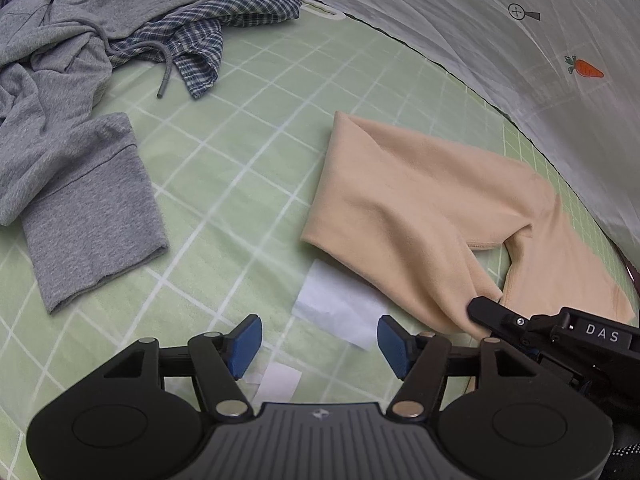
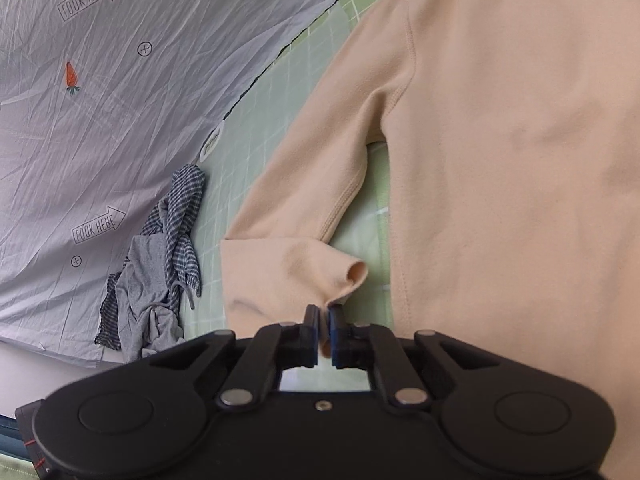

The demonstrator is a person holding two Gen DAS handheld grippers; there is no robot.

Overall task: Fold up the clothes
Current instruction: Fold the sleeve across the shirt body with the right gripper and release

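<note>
A beige long-sleeved top (image 2: 500,152) lies spread on the green checked sheet (image 1: 248,152); it also shows in the left wrist view (image 1: 400,200). My right gripper (image 2: 324,320) is shut on the cuff end of its folded-back sleeve (image 2: 288,264). In the left wrist view the right gripper (image 1: 486,310) pinches that sleeve tip. My left gripper (image 1: 320,342) is open and empty, low over the sheet just left of the sleeve.
A grey hoodie (image 1: 72,152) and a blue plaid shirt (image 1: 208,28) lie in a heap at the far left, also in the right wrist view (image 2: 160,272). A grey printed sheet (image 2: 120,100) borders the green sheet. White paper pieces (image 1: 340,312) lie near the left gripper.
</note>
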